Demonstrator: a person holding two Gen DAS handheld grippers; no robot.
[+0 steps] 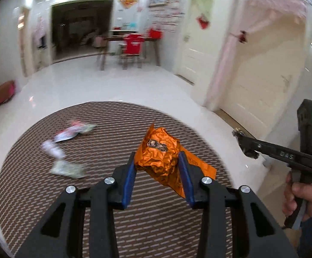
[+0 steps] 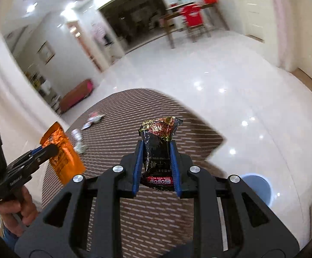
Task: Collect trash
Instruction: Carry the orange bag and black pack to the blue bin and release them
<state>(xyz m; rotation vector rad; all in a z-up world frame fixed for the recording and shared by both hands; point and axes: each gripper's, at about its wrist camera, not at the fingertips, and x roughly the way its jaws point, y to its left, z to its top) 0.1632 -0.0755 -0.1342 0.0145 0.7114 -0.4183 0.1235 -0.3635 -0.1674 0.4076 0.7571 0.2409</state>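
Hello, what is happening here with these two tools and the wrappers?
A person is collecting trash from a brown patterned mat with a handheld gripper in each hand. The left gripper is shut on a crumpled orange wrapper, and the right gripper is shut on a dark snack wrapper. Both are lifted off the mat. A few pale scraps lie on it. A blue bin stands on the white floor.

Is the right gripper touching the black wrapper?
Touching. The right wrist view shows the right gripper with both blue pads pressed against the black wrapper, which is lifted above the mat.
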